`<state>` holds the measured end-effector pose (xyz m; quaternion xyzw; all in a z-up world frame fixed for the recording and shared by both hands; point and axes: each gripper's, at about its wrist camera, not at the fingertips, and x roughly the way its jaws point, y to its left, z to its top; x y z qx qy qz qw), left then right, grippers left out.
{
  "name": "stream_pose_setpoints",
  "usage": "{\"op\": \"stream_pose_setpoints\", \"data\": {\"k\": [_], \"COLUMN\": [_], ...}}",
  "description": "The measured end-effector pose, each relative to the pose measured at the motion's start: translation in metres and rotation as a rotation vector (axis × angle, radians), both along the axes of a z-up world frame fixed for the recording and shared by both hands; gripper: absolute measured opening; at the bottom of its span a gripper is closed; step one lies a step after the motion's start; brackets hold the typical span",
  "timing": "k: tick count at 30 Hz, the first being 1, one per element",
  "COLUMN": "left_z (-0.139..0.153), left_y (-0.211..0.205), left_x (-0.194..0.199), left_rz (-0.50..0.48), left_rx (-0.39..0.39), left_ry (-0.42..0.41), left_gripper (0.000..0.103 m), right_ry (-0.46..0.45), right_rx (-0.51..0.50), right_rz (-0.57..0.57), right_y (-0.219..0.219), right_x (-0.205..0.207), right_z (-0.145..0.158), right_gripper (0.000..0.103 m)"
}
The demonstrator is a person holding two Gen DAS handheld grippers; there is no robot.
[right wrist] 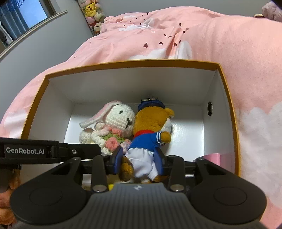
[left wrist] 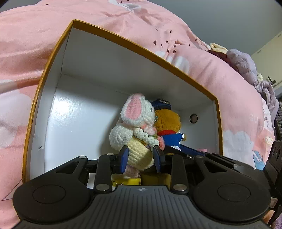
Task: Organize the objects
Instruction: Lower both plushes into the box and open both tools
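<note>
A white crocheted bunny (left wrist: 134,126) with pink ears and a flower bouquet stands inside an orange-rimmed white box (left wrist: 58,112). My left gripper (left wrist: 141,155) is shut on the bunny's lower body. Beside it a brown plush bear (right wrist: 149,130) in a blue sailor top, white trousers and blue cap stands in the same box (right wrist: 123,82). My right gripper (right wrist: 140,157) is shut on the bear's trousers. The bunny (right wrist: 112,126) leans against the bear's left side; the bear (left wrist: 167,123) shows behind the bunny in the left wrist view.
The box lies on a pink bedspread (right wrist: 193,35). A pink object (right wrist: 214,157) sits at the box's near right corner. The left gripper's body (right wrist: 35,151) crosses the box's near left. Plush toys (right wrist: 92,12) sit far left; a purple plush (left wrist: 246,65) lies right.
</note>
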<state>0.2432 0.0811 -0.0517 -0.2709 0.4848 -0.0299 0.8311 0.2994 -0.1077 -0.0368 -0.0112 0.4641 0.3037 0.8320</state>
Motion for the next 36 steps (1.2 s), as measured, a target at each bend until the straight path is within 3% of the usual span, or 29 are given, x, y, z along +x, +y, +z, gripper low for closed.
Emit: {"op": "stream_pose_setpoints", "data": {"k": [8, 17, 21, 23, 29, 32, 36], "left_z": [0.0, 0.012, 0.014, 0.01, 0.002, 0.012, 0.031], "left_y": [0.004, 0.001, 0.0, 0.0, 0.004, 0.005, 0.001], "left_x": [0.001, -0.012, -0.015, -0.016, -0.022, -0.027, -0.034], "left_rz": [0.074, 0.07, 0.069, 0.057, 0.073, 0.076, 0.07], "left_rx": [-0.01, 0.02, 0.033, 0.018, 0.032, 0.025, 0.088], "left_ry": [-0.008, -0.033, -0.021, -0.008, -0.007, -0.071, -0.122], "left_gripper": [0.035, 0.035, 0.035, 0.035, 0.035, 0.035, 0.035], "right_ry": [0.041, 0.097, 0.189, 0.216, 0.082, 0.042, -0.014], "right_rx": [0.056, 0.118, 0.142, 0.148, -0.022, -0.036, -0.024], "right_rz": [-0.047, -0.053, -0.049, -0.046, -0.054, -0.043, -0.034], "right_y": [-0.003, -0.011, -0.006, -0.001, 0.007, 0.008, 0.006], "right_x": [0.009, 0.006, 0.011, 0.011, 0.001, -0.003, -0.015], "right_z": [0.001, 0.008, 0.002, -0.004, -0.004, 0.002, 0.014], "right_gripper": [0.04, 0.046, 0.031, 0.029, 0.03, 0.031, 0.031]}}
